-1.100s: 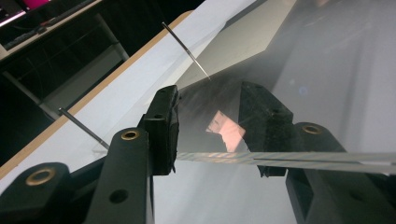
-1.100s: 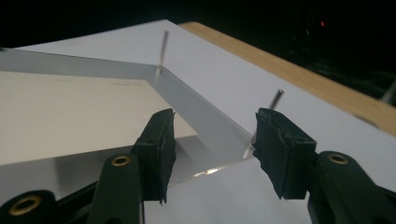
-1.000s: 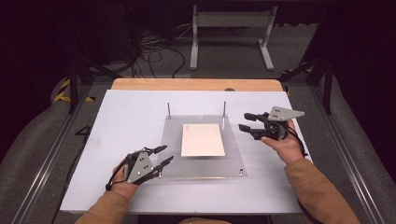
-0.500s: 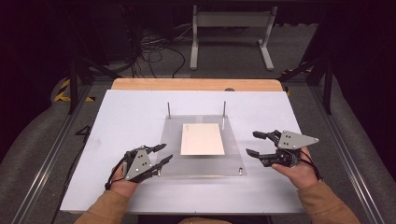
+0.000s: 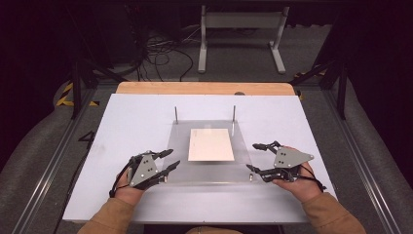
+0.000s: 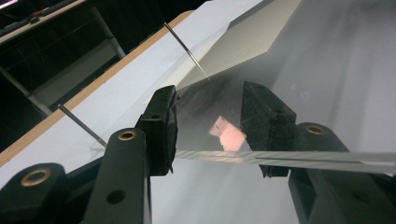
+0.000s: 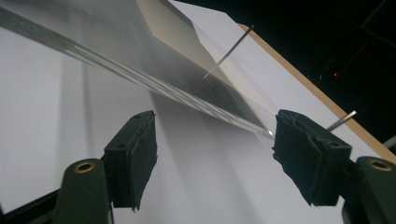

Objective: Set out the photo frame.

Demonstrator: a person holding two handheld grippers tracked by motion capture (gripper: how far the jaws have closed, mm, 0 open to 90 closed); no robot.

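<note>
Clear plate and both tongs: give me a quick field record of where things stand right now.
plate: clear sheet lying flat on the white table
on plate: pale card
pins: two thin upright rods at the far edge
left tongs: jaws straddle the plate's left near edge, grip cannot be told
right tongs: open, at the right near corner, have just been opening, nothing held

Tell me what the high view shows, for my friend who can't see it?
Two hand-held grippers sit at a clear plate on a white table: the left gripper at its left edge, the right gripper, open, at its right edge. A pale sheet lies at the plate.
</note>
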